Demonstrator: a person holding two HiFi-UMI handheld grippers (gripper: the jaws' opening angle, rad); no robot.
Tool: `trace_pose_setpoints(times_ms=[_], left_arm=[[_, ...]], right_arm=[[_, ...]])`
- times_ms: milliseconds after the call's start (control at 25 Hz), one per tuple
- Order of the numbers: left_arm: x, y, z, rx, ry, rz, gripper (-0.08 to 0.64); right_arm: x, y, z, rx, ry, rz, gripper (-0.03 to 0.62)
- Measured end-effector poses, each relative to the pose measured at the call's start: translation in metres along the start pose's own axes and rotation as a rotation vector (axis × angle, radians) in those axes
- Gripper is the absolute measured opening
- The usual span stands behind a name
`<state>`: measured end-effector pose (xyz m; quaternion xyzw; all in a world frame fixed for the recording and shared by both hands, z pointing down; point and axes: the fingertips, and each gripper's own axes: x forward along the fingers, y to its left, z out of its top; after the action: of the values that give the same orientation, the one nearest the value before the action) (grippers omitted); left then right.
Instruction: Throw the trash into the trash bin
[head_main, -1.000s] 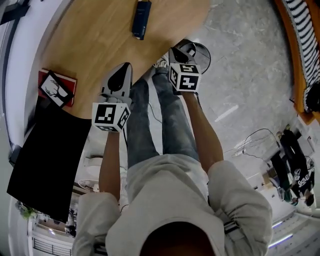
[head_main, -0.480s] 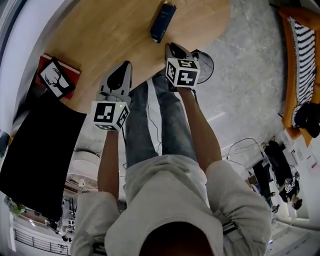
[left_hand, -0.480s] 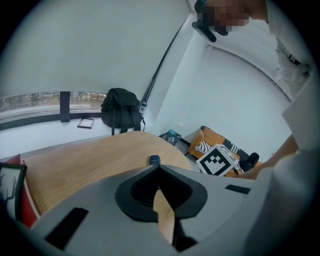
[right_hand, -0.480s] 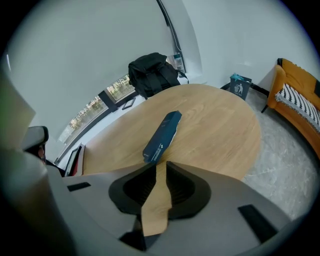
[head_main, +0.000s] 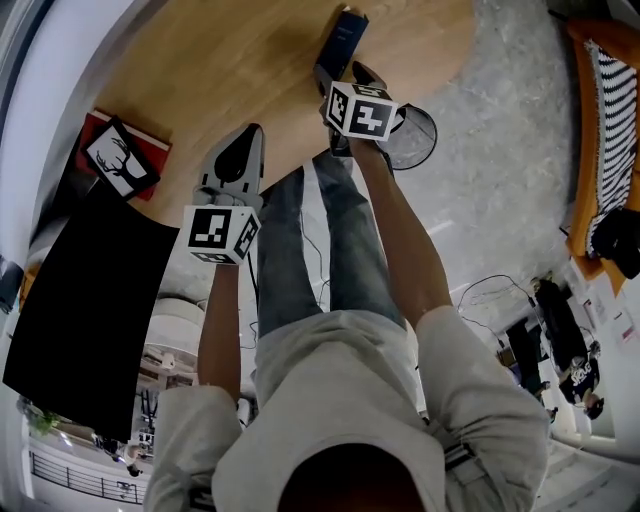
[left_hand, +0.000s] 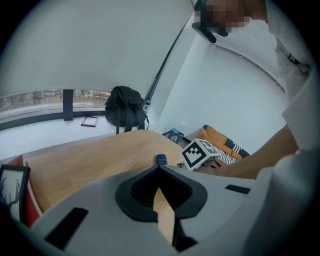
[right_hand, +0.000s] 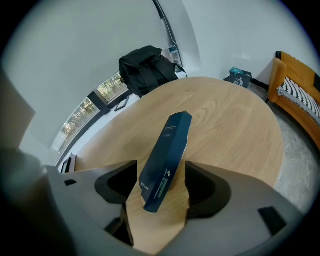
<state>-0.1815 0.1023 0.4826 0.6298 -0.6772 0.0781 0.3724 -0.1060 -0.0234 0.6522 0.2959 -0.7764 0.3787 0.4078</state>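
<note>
Since the dark blue box (right_hand: 167, 155) lies flat on the bench (right_hand: 225, 115), the right tongs (right_hand: 161, 172) have just been opening and straddle its near end unpressed, seemingly to pinch it for the trash bin (head_main: 418, 140) at their 4 o'clock, while the left tongs (left_hand: 160, 169) hang closed and empty

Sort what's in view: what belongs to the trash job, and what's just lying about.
Job: blue box, trash bin, right gripper, jaws just opened round the box.
Lying about: deer picture, red book, black backpack, orange sofa.
</note>
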Motion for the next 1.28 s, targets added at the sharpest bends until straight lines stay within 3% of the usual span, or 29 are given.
trace_pose_setpoints(times_ms=[320, 440, 600, 920, 1280], left_arm=[[-0.001, 0.007, 0.002, -0.014, -0.007, 0.015, 0.017], [-0.002, 0.006, 0.003, -0.016, -0.007, 0.016, 0.017], [-0.003, 0.009, 0.001, -0.015, -0.005, 0.018, 0.017], [0.0, 0.001, 0.003, 0.004, -0.005, -0.001, 0.017], [0.015, -0.038, 0.002, 0.078, 0.016, -0.094, 0.017]], right_arm=[[0.016, -0.009, 0.01, 0.027, 0.024, -0.075, 0.29], [0.01, -0.016, 0.014, 0.004, 0.028, -0.123, 0.222], [0.01, -0.011, 0.014, 0.008, 0.003, -0.085, 0.118], [-0.013, -0.005, 0.015, 0.02, -0.051, -0.04, 0.104], [-0.06, -0.042, -0.008, 0.105, -0.117, -0.086, 0.104]])
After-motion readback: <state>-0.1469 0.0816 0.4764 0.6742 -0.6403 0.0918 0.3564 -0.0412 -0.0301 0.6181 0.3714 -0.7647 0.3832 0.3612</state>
